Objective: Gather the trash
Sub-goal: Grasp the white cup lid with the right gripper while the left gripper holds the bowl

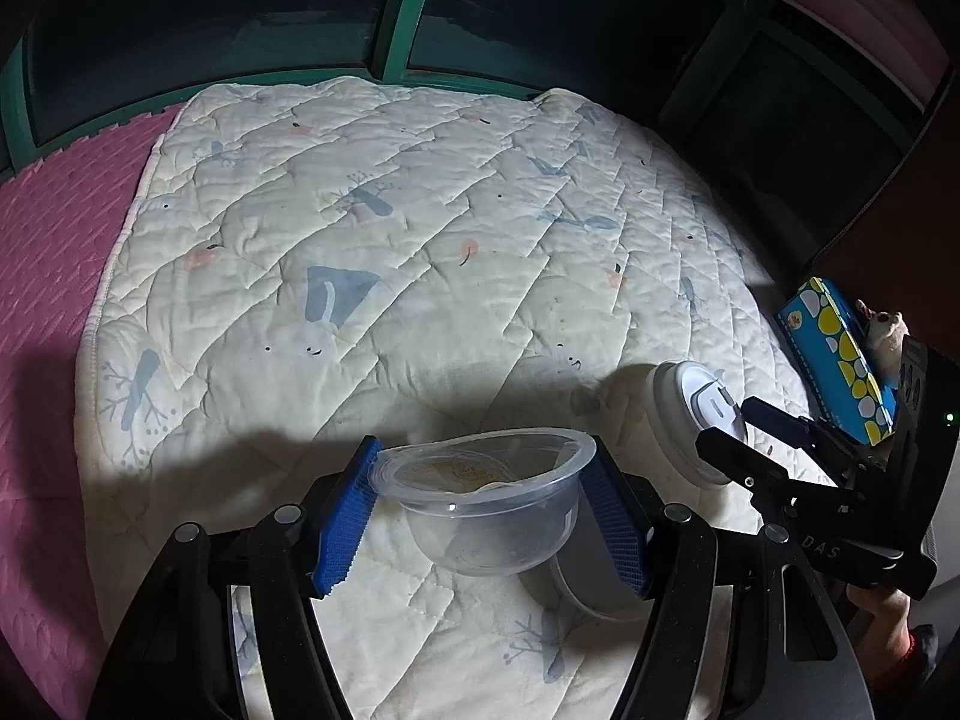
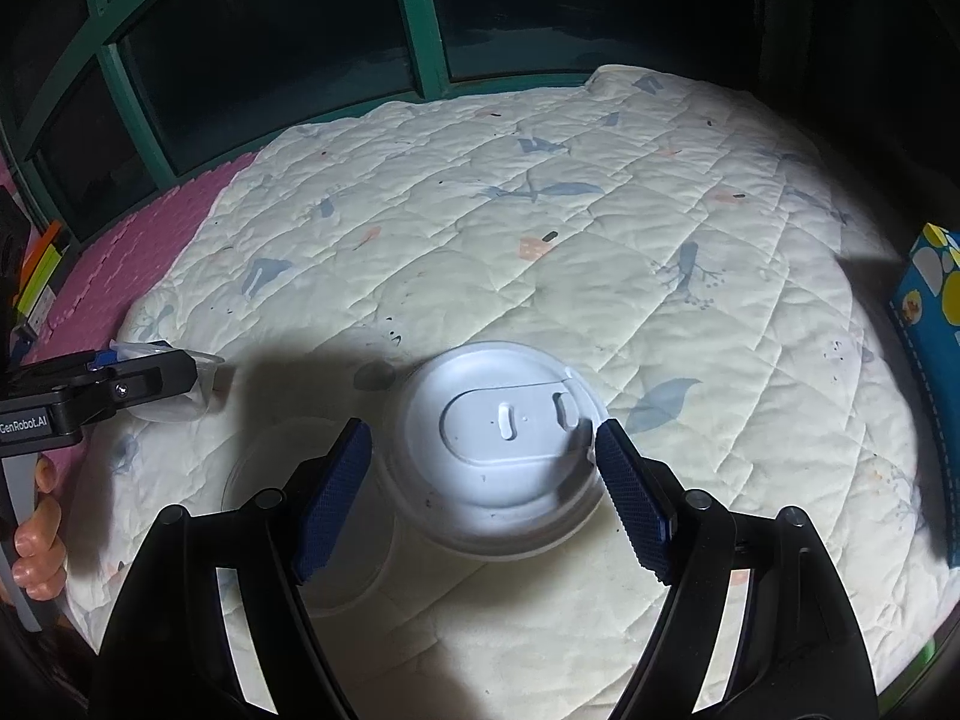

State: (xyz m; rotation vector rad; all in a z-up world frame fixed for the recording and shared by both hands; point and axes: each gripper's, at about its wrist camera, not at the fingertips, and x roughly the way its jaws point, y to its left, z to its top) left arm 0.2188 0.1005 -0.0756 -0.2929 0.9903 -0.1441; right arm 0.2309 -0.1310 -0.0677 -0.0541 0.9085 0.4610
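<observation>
My left gripper (image 1: 483, 516) is shut on a clear plastic cup (image 1: 486, 504) with a partly peeled film lid, held just above the quilt; it also shows at the left edge of the right wrist view (image 2: 174, 384). My right gripper (image 2: 483, 480) is shut on a white paper cup with a white sip lid (image 2: 504, 444), its blue pads touching both sides of the rim. That cup also shows in the left wrist view (image 1: 696, 420), with the right gripper (image 1: 750, 426) on it. A clear flat lid (image 2: 324, 516) lies on the quilt under the right gripper's left finger.
A cream quilted blanket (image 1: 372, 252) covers a pink foam mat (image 1: 54, 276). A blue and yellow tissue box (image 1: 840, 360) lies at the blanket's right edge, with a small plush toy (image 1: 885, 330) behind it. A dark window with green frame (image 2: 420, 18) stands behind.
</observation>
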